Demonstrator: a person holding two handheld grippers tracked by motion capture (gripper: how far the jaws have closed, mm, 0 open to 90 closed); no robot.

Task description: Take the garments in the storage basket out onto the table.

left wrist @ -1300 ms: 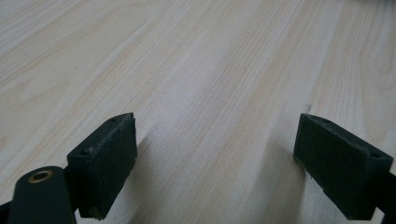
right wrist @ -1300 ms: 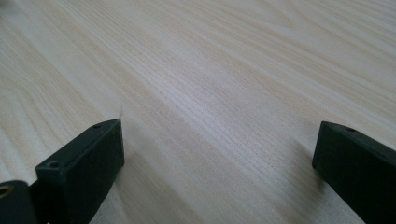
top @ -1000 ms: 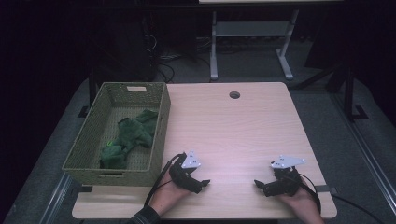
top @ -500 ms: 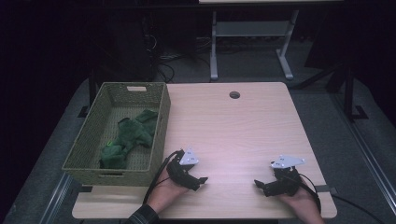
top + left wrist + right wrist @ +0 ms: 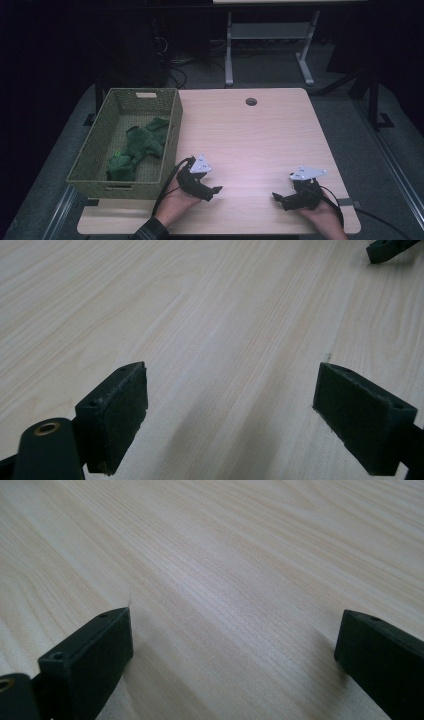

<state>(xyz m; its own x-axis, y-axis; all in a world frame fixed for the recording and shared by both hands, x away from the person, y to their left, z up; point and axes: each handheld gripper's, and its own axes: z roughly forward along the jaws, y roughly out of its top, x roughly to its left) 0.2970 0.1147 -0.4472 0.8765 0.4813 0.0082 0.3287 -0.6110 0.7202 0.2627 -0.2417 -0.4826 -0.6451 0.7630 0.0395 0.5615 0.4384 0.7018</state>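
high view showed the table (image 5: 260, 135) largely bare, with the woven basket (image 5: 97, 155) at its left edge holding the green cloth (image 5: 137, 150). over the past second the left gripper (image 5: 212, 191) had drifted slightly toward the person, no nearer the basket, while the right gripper (image 5: 278, 198) kept its place (both low over the wood). that suggested no reach for the cloth had begun. both pairs of jaws stood spread wide, holding nothing. no brand, label or writing could be read anywhere.
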